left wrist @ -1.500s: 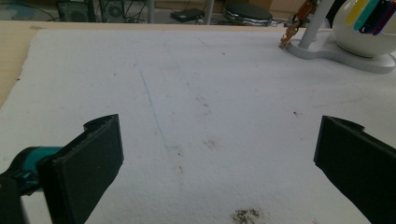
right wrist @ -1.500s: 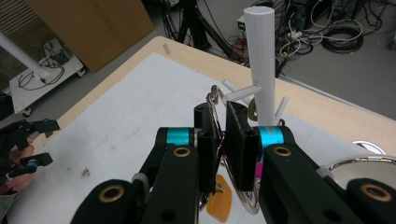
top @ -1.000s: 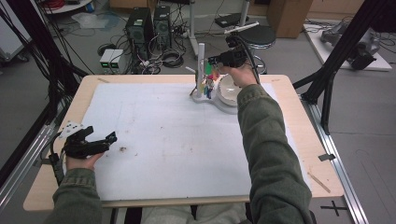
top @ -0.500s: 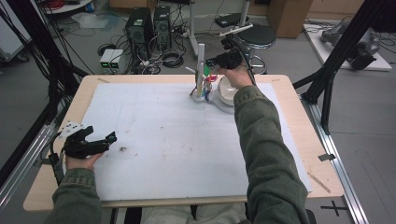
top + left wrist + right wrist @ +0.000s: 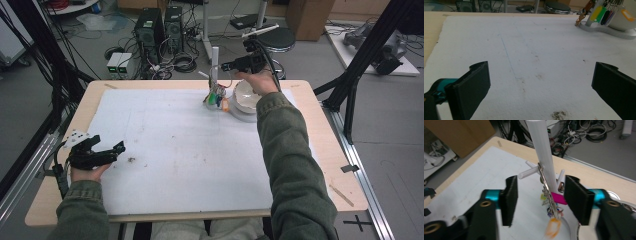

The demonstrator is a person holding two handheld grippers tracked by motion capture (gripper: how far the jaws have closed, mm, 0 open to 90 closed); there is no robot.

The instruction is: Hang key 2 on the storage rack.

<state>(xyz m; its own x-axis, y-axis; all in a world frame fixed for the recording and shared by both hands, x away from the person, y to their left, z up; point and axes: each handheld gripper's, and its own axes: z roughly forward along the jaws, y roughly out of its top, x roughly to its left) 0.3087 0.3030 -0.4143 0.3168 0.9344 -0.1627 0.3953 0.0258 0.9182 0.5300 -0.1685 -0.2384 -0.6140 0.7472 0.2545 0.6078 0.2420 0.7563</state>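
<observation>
Cables, computer towers (image 5: pixel 159 30) and a stool crowd the floor behind a wooden table (image 5: pixel 320 150) covered by a white mat (image 5: pixel 175 150). At its far edge, the right gripper (image 5: pixel 539 193) has just been opening; its jaws flank the white peg stand (image 5: pixel 543 152) and its hanging keys (image 5: pixel 549 200) without pressing them. The left gripper (image 5: pixel 112 150) rests released near the mat's left edge.

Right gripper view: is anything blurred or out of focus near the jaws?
Right gripper view: the orange key tag is smeared, the white post sharp. Left gripper view: soft throughout, no glare. High view: even light, faint shadows on the white mat.
</observation>
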